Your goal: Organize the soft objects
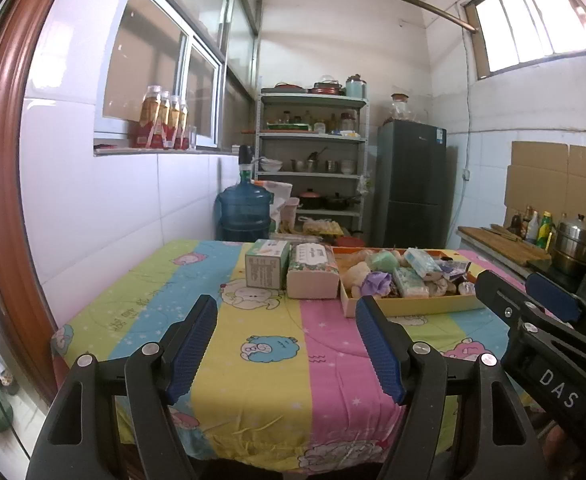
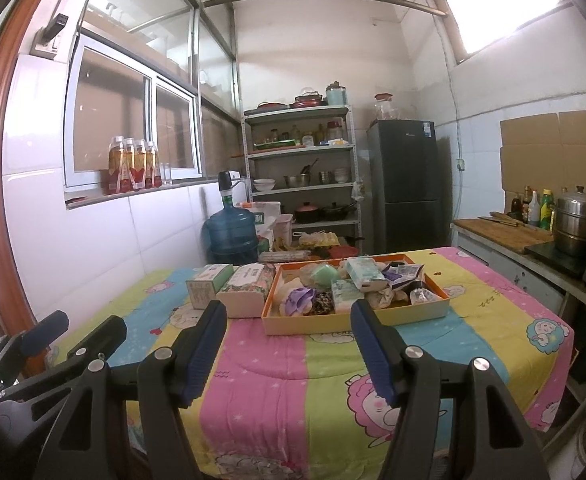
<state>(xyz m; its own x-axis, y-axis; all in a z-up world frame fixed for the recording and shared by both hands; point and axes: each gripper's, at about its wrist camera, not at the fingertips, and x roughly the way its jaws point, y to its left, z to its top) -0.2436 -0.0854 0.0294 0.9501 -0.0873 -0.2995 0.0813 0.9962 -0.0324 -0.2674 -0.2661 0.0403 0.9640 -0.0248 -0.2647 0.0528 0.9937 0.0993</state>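
The left gripper [image 1: 285, 344] hangs over the near edge of the worktop [image 1: 261, 400], its blue-padded fingers [image 1: 191, 344] spread wide with nothing between them. The right gripper [image 2: 287, 346] hangs to its right, fingers [image 2: 369, 350] likewise apart and empty. Both point slightly down toward the far side, well short of the goods. The worktop wears a striped cartoon cloth [image 2: 261, 380]. On its far half sits a shallow orange tray [image 2: 357, 316] piled with soft objects [image 2: 357, 280]: a purple bundle [image 2: 299, 298], a green sponge-like lump [image 2: 325, 274] and plastic-wrapped packs. Just left of the tray, touching its side, lies a tissue pack [image 2: 247, 288], and left of that stands a green-and-white carton [image 2: 207, 282]. Beyond the worktop stand a blue water jug [image 2: 231, 236], a metal shelf [image 2: 301, 168] and a dark fridge [image 2: 403, 182].
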